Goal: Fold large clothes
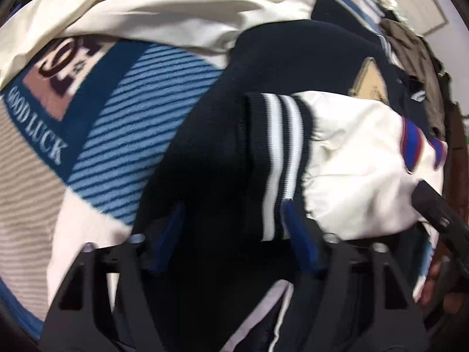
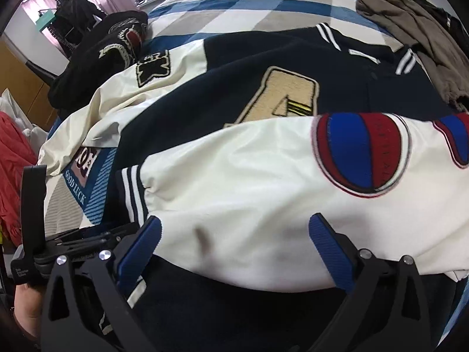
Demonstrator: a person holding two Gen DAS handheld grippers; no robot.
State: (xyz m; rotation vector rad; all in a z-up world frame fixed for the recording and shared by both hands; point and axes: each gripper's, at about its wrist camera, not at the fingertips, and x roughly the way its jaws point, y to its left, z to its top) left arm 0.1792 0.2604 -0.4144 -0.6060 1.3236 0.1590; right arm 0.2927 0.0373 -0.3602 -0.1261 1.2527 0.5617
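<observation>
A navy varsity jacket (image 2: pixel 252 64) with cream sleeves lies spread on the bed. One cream sleeve (image 2: pixel 249 176), with a red and blue ball patch (image 2: pixel 362 154), is folded across the body. Its striped navy cuff (image 1: pixel 278 161) lies between the fingers of my left gripper (image 1: pixel 233 214), whose jaws stand apart around the cuff and the dark hem. My right gripper (image 2: pixel 234 228) is open, its blue fingers (image 2: pixel 328 240) astride the lower edge of the cream sleeve. The left gripper also shows in the right wrist view (image 2: pixel 73 243).
The bed has a blue, grey and white striped cover (image 2: pixel 249 3) with "GOOD LUCK" lettering (image 1: pixel 35 123). A black embroidered jacket (image 2: pixel 102 50) lies at far left, brown clothes (image 2: pixel 410 26) at far right, and a red garment (image 2: pixel 14 158) beside the bed.
</observation>
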